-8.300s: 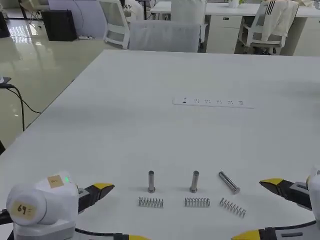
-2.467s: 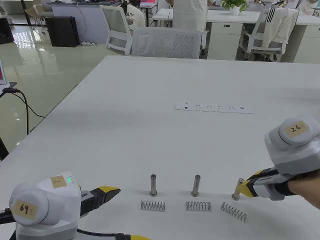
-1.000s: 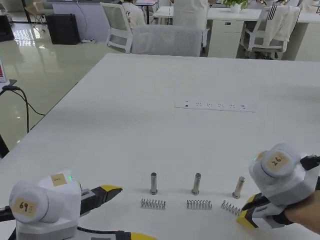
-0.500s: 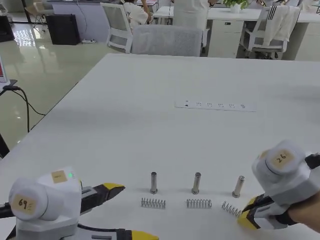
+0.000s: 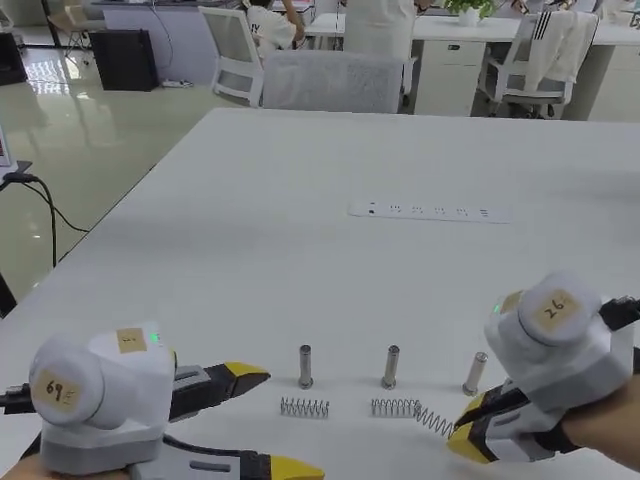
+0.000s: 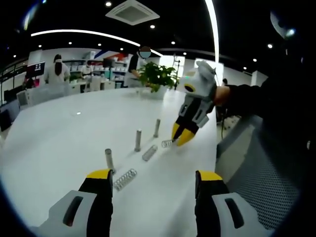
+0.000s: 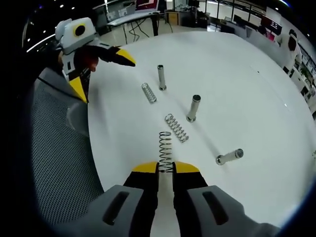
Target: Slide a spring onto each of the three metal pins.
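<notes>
Pinching one spring (image 7: 165, 143) by its near end in the clamped-tight right claw (image 7: 166, 169), leaving the free coils poking straight ahead, probably for threading over the pin (image 7: 228, 157) ahead and right of it, with the left claw (image 6: 153, 175) spread wide, idle.

Thin steel coil spring (image 7: 165, 148): near end hidden between the jaws of the yellow-tipped right gripper (image 7: 166, 168).
Grey-and-yellow left gripper (image 5: 292, 420): underside cut by the head view's bottom edge.
White power strip (image 5: 430, 212): markings too small to tell.
</notes>
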Demonstrator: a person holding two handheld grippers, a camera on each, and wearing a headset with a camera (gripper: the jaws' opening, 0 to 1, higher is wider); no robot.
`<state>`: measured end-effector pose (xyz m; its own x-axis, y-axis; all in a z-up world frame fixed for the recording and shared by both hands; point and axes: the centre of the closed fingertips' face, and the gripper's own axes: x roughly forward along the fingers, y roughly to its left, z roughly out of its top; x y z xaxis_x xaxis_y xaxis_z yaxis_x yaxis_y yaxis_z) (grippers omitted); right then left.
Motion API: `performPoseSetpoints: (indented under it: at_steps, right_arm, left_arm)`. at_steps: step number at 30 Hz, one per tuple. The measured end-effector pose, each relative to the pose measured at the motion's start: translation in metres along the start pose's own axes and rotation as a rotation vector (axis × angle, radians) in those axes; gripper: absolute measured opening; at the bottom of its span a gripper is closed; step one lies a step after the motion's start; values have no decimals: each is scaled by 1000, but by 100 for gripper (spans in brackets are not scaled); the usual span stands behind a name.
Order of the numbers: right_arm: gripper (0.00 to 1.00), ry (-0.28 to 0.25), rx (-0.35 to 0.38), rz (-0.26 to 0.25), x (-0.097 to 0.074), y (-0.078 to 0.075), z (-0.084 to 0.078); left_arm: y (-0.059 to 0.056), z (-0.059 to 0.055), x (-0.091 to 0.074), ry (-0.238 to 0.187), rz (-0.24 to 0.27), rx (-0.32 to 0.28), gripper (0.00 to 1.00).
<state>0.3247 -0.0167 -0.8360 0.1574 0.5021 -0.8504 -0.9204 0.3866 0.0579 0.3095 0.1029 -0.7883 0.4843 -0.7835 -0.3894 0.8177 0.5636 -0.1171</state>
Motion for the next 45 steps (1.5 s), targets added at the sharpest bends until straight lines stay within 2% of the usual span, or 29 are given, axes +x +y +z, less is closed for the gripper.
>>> performPoseSetpoints:
  at_steps: [5,13,18,30,37,45]
  right_arm:
    - [8,-7,-49,22,1,12,12]
    - [8,3,-127,59,0,29,28]
    - [8,7,-171,77,0,37,35]
    - [8,31,-255,133,-1,53,38]
    - [8,43,-310,168,-1,64,37]
    - [8,62,-343,201,0,71,34]
  left_arm:
    - [-5,4,7,15,-49,27,57]
    - [-14,1,19,46,-112,80,49]
    - [-21,3,25,51,-149,111,44]
    - [-41,0,35,65,-230,186,30]
    - [-49,-1,35,62,-265,227,19]
    - [-55,-6,35,83,-291,262,6]
